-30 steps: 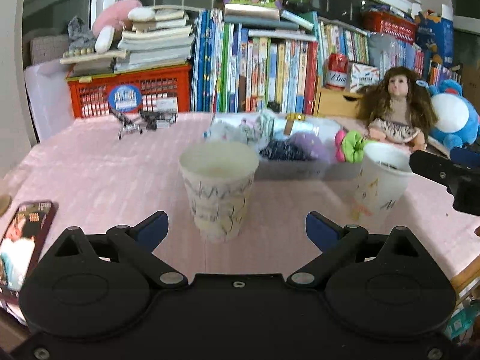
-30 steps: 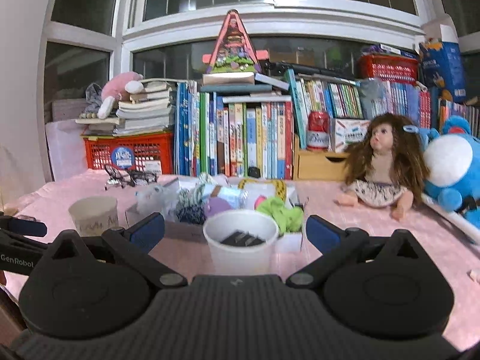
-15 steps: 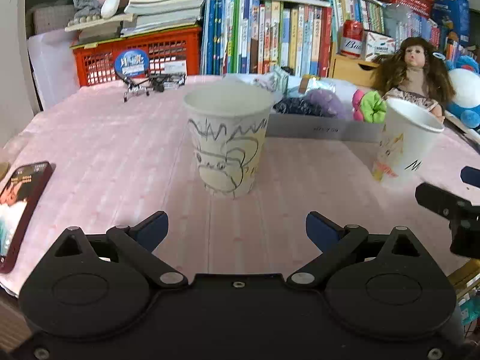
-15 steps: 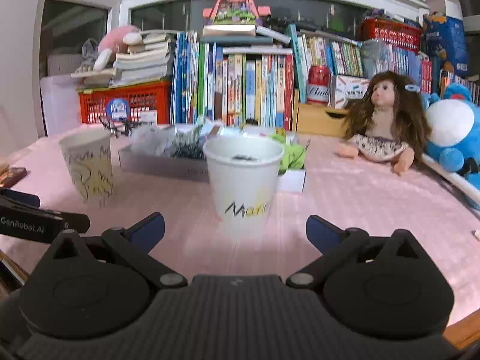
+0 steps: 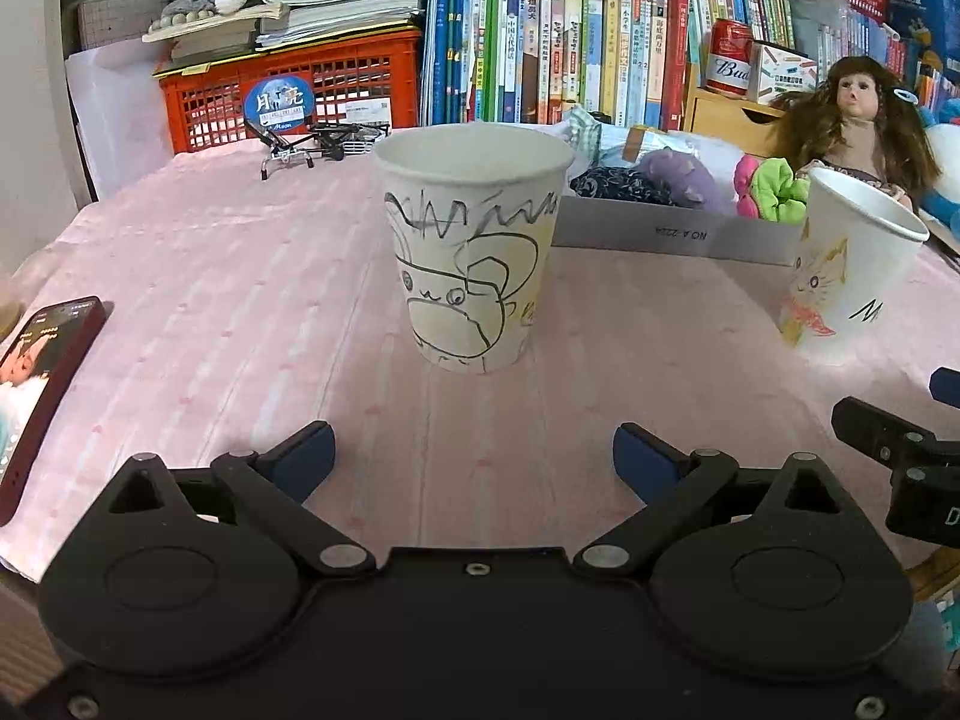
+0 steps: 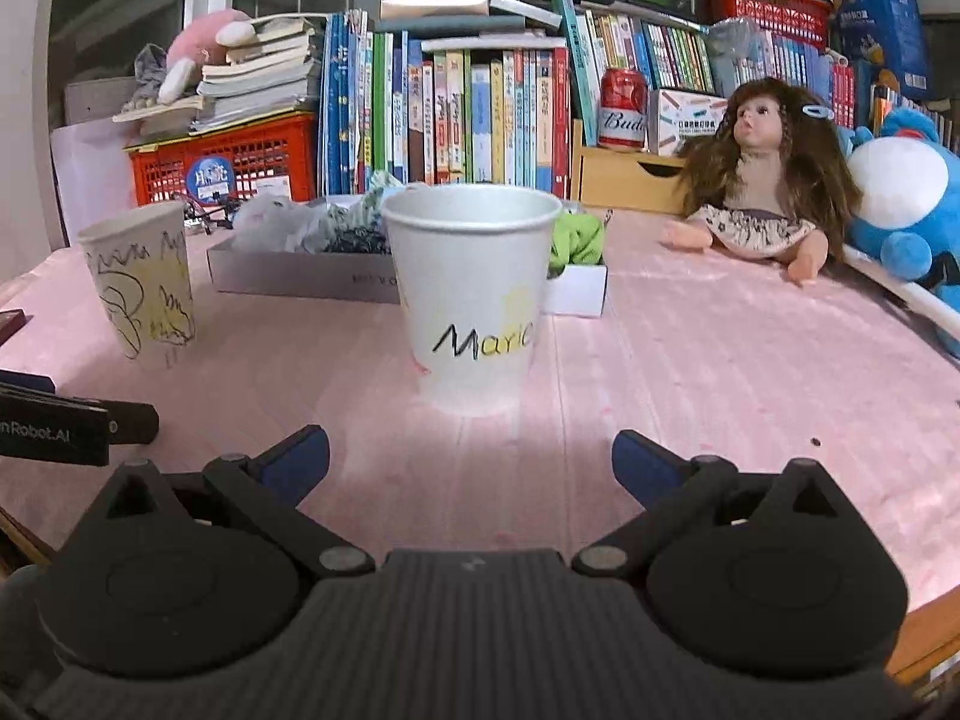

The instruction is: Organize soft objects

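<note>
A doodled paper cup [image 5: 474, 246] stands on the pink tablecloth, just ahead of my open, empty left gripper [image 5: 474, 459]; it also shows in the right wrist view [image 6: 141, 288]. A white paper cup marked "Maria" [image 6: 471, 294] stands ahead of my open, empty right gripper [image 6: 471, 459]; it shows at the right in the left wrist view [image 5: 846, 276]. Behind both cups a shallow grey box [image 5: 672, 231] holds soft hair ties: a green one [image 5: 777, 183], a pink one [image 5: 746, 177], a purple one [image 5: 675, 171] and a dark one [image 5: 618, 186].
A phone [image 5: 36, 384] lies at the table's left edge. A doll [image 6: 762, 180] and a blue plush [image 6: 906, 210] sit at the right. Books, a red crate [image 5: 288, 90], glasses [image 5: 306, 141] and a red can [image 6: 623, 108] line the back.
Both grippers have lowered and pulled back toward the table's front edge, so the cups now appear side-on and larger. Nothing was grasped.
</note>
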